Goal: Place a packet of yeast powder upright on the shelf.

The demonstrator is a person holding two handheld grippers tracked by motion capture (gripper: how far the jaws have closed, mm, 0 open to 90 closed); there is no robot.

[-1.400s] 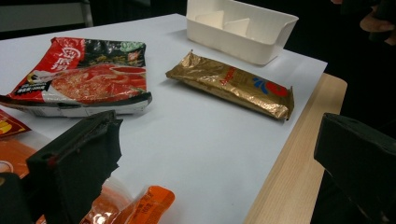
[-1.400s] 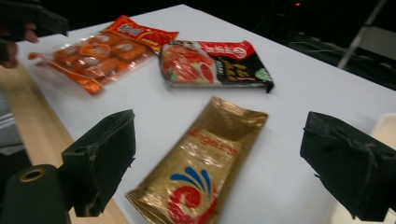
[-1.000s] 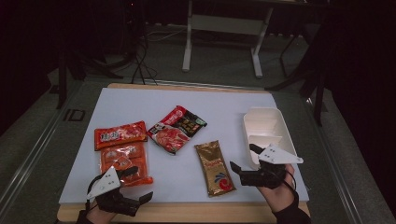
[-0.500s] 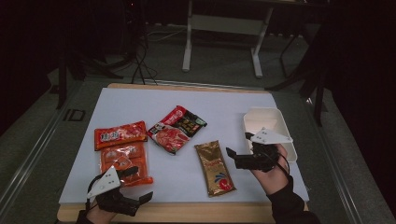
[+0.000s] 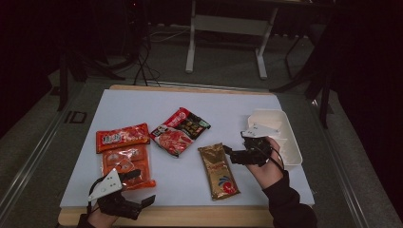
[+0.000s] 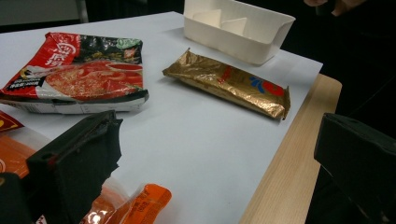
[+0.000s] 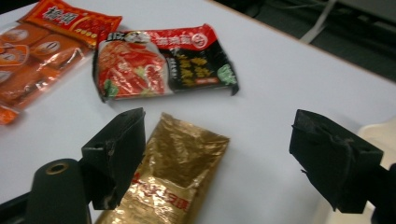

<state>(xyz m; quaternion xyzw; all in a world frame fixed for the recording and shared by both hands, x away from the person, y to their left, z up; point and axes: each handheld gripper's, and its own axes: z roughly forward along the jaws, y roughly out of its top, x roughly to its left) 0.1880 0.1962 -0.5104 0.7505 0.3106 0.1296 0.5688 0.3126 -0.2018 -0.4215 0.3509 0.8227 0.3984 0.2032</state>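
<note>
A gold foil packet [image 5: 218, 171] lies on the white sheet near the front, right of centre. My right gripper [image 5: 230, 154] hovers at its far right corner, pointing left. In the right gripper view the packet [image 7: 173, 177] lies below the gap of my right gripper [image 7: 224, 154]. Its jaws have just been closing a little but stand open, and neither pad presses on the packet. My left gripper [image 5: 142, 186] rests open at the front left edge, by an orange see-through packet [image 5: 127, 164]. Its own view shows my left gripper [image 6: 217, 163] wide apart with nothing between the jaws.
A red and black packet [image 5: 179, 130] lies mid-sheet, and a red packet [image 5: 122, 137] to its left. A white divided tray [image 5: 285, 142] stands at the right, just behind the right hand. The wooden table edge [image 6: 285, 158] runs along the front.
The right gripper has moved away from the person and left, from in front of the tray to the gold packet's far end. The left gripper has stayed put.
</note>
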